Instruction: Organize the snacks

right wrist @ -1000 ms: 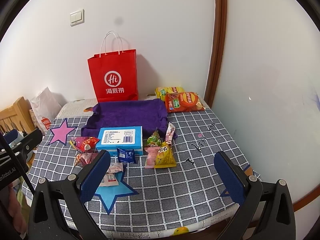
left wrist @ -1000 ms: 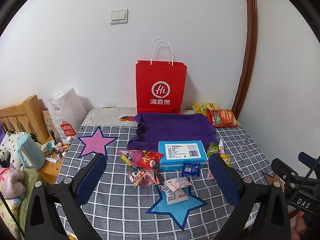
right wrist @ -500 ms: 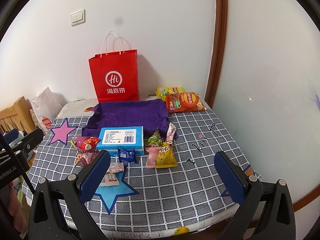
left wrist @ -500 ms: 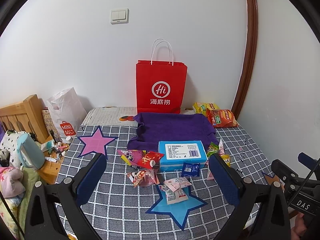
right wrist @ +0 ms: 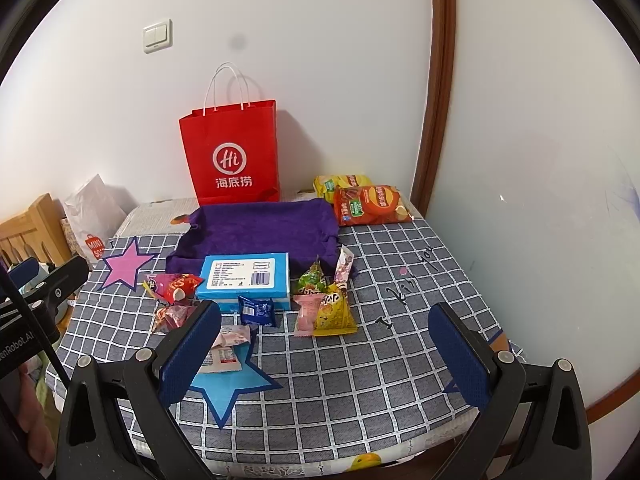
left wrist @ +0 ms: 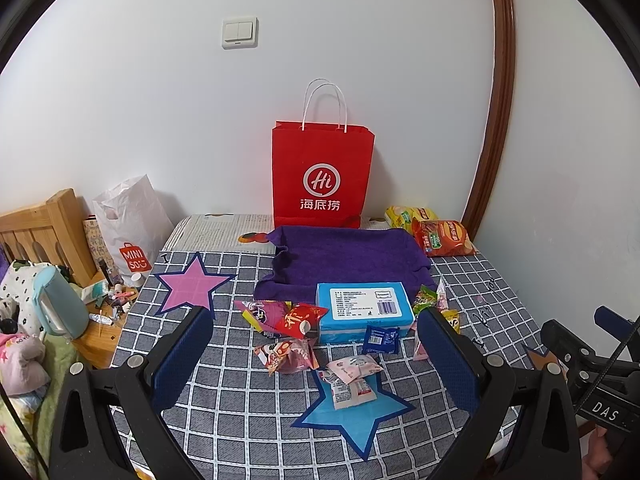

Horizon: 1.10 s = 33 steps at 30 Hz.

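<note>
Small snack packets lie scattered on a grey checked cloth around a blue box point(left wrist: 365, 309) point(right wrist: 246, 280): red and pink packets point(left wrist: 294, 318), a dark blue packet point(left wrist: 379, 340) point(right wrist: 257, 311), pale packets point(left wrist: 352, 380) on a blue star point(left wrist: 356, 412), yellow and green packets point(right wrist: 334, 310). A purple towel point(left wrist: 348, 258) lies behind the box. Chip bags point(right wrist: 370, 204) lie at the back right. My left gripper point(left wrist: 316, 364) is open and empty above the near edge. My right gripper point(right wrist: 324, 354) is open and empty, right of it.
A red paper bag point(left wrist: 322, 174) stands against the wall. A pink star point(left wrist: 192, 288) lies at the left. A white bag point(left wrist: 130, 232), a wooden headboard point(left wrist: 40, 232) and a cluttered stool stand left of the table. A wall closes the right side.
Both views shift very slightly; nothing on the table has moved and both grippers stay open.
</note>
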### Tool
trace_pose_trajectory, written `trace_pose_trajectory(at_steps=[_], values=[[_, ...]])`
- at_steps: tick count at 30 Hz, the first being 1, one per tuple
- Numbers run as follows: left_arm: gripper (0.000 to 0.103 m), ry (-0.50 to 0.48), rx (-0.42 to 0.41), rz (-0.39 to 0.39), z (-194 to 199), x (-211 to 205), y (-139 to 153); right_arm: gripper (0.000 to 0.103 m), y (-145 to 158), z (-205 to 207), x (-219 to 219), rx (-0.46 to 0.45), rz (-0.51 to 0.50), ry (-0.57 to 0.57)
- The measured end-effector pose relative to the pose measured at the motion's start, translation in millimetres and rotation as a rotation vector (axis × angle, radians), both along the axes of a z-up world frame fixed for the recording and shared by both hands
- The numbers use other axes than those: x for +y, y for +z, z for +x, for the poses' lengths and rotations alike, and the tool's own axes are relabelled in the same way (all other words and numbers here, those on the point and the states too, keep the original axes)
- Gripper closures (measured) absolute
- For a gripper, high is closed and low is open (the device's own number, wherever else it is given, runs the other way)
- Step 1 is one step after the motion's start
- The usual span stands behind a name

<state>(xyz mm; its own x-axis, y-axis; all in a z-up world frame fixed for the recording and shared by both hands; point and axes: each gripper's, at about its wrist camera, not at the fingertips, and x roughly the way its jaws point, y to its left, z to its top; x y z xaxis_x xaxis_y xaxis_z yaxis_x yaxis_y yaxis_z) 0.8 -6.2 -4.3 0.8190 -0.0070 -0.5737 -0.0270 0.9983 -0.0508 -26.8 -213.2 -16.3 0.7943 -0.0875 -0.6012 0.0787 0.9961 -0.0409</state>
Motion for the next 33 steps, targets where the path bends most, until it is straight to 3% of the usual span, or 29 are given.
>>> trace_pose_trajectory(at_steps=[11,13,20,29,33], values=[[0.001,-0.006,0.012,-0.022,1,2,1,0.001,0,2,1,-0.007,0.006,0.007],[0.001,-0.008,0.031,-0.057,1,3,1,0.001,-1,3,0,-0.005,0.014,0.006],[0.001,-0.007,0.036,0.015,12,3,-8,0.001,-9,12,-5,0.008,0.023,-0.004],[0.003,0.007,0.109,-0.023,40,15,-40,0.002,-48,44,-27,0.084,0.055,-0.026],[0.004,0.017,0.151,-0.027,56,20,-59,0.008,-73,64,-34,0.129,0.065,-0.021]])
